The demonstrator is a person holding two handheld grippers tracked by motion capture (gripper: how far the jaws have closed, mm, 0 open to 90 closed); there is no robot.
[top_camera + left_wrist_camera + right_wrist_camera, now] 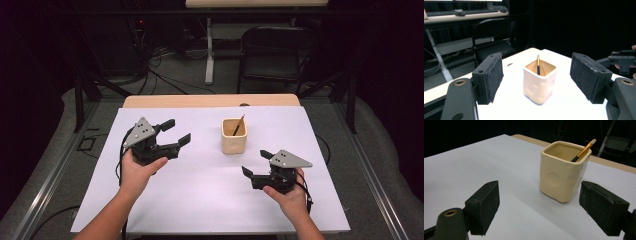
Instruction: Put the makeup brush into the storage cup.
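A cream square cup (234, 135) stands on the white sheet, right of centre. A thin brush (238, 125) with a dark handle leans inside it, tip upward. My left gripper (177, 131) hovers to the cup's left, jaws open and empty, pointing toward the cup. In the left gripper view the cup (539, 81) sits between and beyond the two pads, brush (538, 64) upright in it. My right gripper (256, 163) is low at the front right, open, empty. The right gripper view has the cup (562, 170) ahead, brush (584, 150) slanting out to the right.
The white sheet (200, 200) covers most of a wooden table (210, 101). A black folding chair (275, 52) stands behind the table, beside a desk leg (209, 55) and cables on the floor. Dark drapes flank both sides.
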